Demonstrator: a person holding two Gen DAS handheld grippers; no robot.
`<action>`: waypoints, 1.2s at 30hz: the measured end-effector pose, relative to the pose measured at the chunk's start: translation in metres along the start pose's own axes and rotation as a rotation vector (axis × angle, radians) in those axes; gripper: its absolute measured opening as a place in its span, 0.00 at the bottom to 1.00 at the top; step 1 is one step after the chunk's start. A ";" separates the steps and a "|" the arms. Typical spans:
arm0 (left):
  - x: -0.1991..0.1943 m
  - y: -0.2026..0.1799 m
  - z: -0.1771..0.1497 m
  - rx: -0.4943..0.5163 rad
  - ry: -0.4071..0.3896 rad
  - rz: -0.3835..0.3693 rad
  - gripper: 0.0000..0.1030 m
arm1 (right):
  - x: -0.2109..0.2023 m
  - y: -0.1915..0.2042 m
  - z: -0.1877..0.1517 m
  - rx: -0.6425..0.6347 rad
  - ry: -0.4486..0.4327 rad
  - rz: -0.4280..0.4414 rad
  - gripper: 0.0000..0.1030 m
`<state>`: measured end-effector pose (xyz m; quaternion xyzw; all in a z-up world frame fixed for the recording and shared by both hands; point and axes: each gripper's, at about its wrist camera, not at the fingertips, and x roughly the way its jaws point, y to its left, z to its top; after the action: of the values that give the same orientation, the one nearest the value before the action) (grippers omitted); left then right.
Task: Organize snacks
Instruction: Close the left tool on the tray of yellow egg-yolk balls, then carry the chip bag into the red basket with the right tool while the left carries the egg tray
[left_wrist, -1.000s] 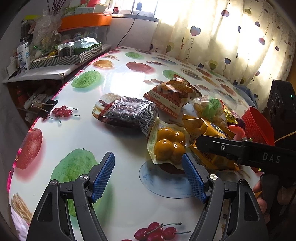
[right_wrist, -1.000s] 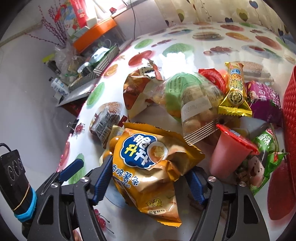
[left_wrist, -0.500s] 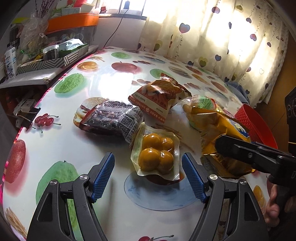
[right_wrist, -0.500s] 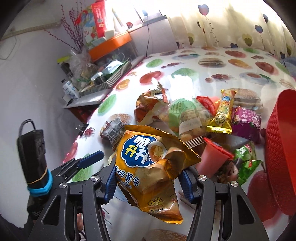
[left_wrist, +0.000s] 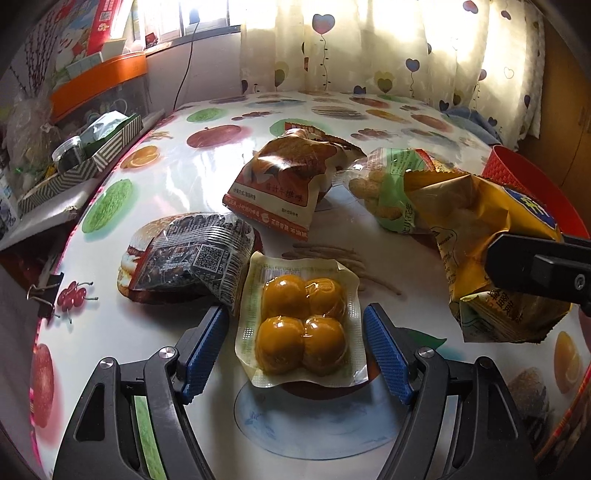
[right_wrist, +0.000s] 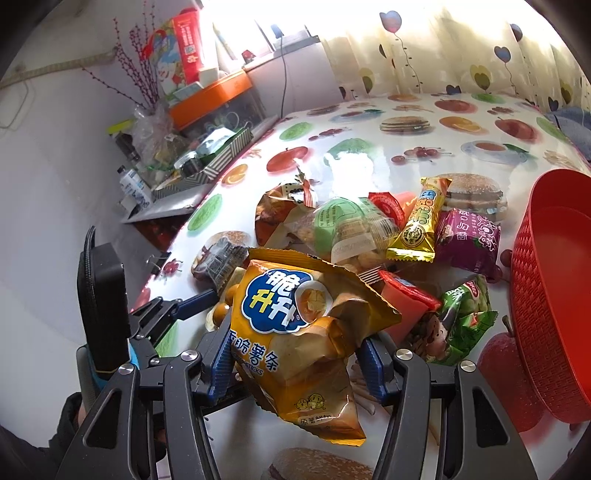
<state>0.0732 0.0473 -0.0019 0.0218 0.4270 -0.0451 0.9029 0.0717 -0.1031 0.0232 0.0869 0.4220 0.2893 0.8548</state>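
My right gripper (right_wrist: 295, 360) is shut on a yellow potato-stick bag (right_wrist: 299, 332) and holds it above the table; the bag also shows in the left wrist view (left_wrist: 480, 236). My left gripper (left_wrist: 295, 350) is open, its blue pads on either side of a clear pack of yellow egg yolks (left_wrist: 301, 325) lying flat on the table. A red basket (right_wrist: 550, 295) stands at the right. A pile of snack packets lies between: a green-labelled biscuit bag (right_wrist: 347, 229), a gold bar (right_wrist: 421, 221), a purple packet (right_wrist: 467, 238).
A dark packet (left_wrist: 192, 254) and a brown-orange bag (left_wrist: 291, 177) lie behind the yolk pack. A red jelly cup (right_wrist: 406, 302) and a green packet (right_wrist: 458, 321) lie near the basket. A cluttered shelf (left_wrist: 74, 158) stands beyond the table's left edge.
My right gripper has lifted the yellow bag off the pile and up. My left gripper has moved forward so the yolk pack now lies between its open fingers.
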 end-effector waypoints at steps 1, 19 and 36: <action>0.000 0.001 0.001 -0.001 -0.003 0.000 0.65 | -0.001 -0.001 0.000 -0.001 -0.001 -0.001 0.55; -0.024 0.006 -0.012 -0.115 -0.056 -0.086 0.50 | -0.019 0.002 -0.008 -0.030 -0.039 -0.015 0.55; -0.060 -0.029 0.008 -0.074 -0.122 -0.154 0.50 | -0.052 -0.016 -0.011 -0.019 -0.099 -0.033 0.55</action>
<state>0.0388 0.0214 0.0497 -0.0471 0.3730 -0.0997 0.9213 0.0450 -0.1467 0.0448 0.0862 0.3778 0.2745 0.8800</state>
